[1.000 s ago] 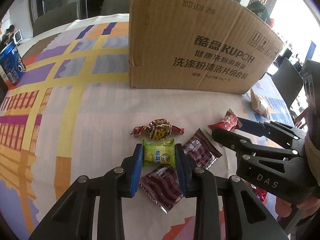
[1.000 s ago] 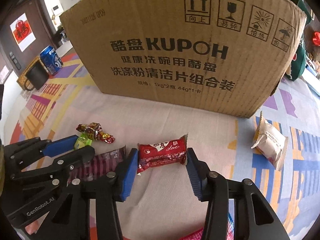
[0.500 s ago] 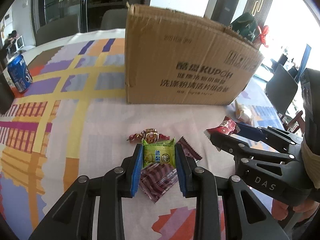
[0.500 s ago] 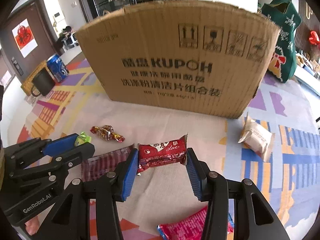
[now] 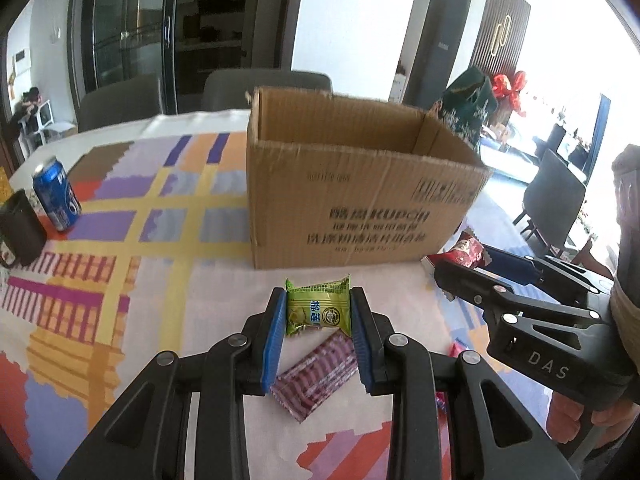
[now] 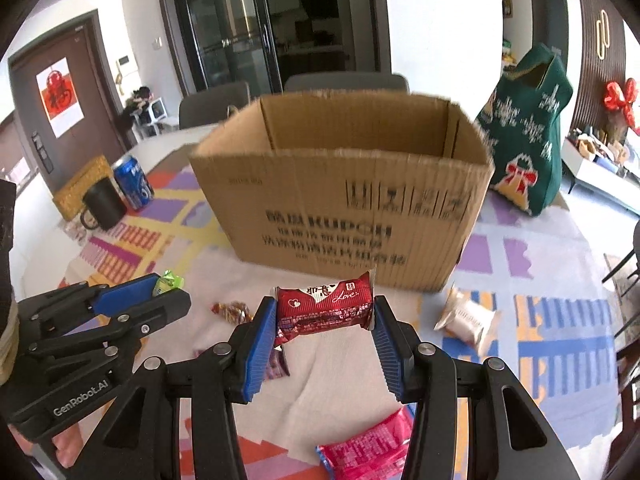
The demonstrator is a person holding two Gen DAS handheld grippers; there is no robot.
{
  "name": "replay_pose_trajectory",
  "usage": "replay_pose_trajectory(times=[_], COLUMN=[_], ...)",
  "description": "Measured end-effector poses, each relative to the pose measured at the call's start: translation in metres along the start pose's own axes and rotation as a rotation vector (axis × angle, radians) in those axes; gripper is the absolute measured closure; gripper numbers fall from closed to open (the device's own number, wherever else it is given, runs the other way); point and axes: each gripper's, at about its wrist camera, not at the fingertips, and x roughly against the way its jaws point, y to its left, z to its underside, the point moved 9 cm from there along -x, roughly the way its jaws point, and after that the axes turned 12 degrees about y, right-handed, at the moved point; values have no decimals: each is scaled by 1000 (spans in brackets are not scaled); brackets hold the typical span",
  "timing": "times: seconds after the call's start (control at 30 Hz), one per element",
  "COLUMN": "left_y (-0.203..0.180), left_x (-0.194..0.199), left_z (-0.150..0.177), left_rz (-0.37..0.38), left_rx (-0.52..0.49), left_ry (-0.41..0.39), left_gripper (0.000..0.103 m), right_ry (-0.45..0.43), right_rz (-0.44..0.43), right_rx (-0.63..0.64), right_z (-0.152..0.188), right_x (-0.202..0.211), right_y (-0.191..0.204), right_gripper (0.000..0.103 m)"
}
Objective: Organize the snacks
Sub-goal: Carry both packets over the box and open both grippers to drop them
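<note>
We hold two snacks clear of the desk at once. In our left claw (image 5: 319,312) the blue pads press on both sides of a small green packet (image 5: 319,310); the jaws stand narrow around it. In our right claw (image 6: 325,312) a red bar (image 6: 325,308) is clamped by its two ends, so those jaws stand wider. Both packets hang in front of the cardboard box (image 5: 360,200), on its near side, level with or a little below its rim, and neither is over the opening yet.

The box stands upright on the patterned desk (image 5: 120,240) with its top open. We see only the upper part of its inner walls, so we cannot tell whether any snacks lie inside. As we judge it, the task is partway: two pieces are picked up and need to be carried over the rim and let go.

More is left on the desk. A purple striped packet (image 5: 316,376) lies just below the left claw, a twisted candy (image 6: 232,312) sits between the two claws, a pale packet (image 6: 466,320) rests near the right corner of the box, and a pink packet (image 6: 368,448) lies at the near edge. Each will need its own trip.

Off to the left, well apart from the snacks, stand a blue can (image 5: 56,196) and a black mug (image 6: 102,204).
</note>
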Motion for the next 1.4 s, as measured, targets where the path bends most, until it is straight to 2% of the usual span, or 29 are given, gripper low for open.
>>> replay_pose_trajectory(times=[0.6,0.83,1.1,1.4], left_y=[-12,-15,-15,-8], left_x=[49,56,43,6], left_z=[-75,-105,-132,-153], left_rz=[-15,-28,-31,-20], left_rx=[-49,-73,-86,-80], left_ry=[-154,-185,-166,-93], left_gripper=[72,72,72,72], right_ry=[-154,-168,-164,-125], right_rz=[8,12,40,69], right_rx=[-17,-1,24,40], right_z=[-57,-84,-116,-135], right_x=[49,56,54,33], right_y=[-5,-10,-21,-31], right_gripper=[55,55,55,55])
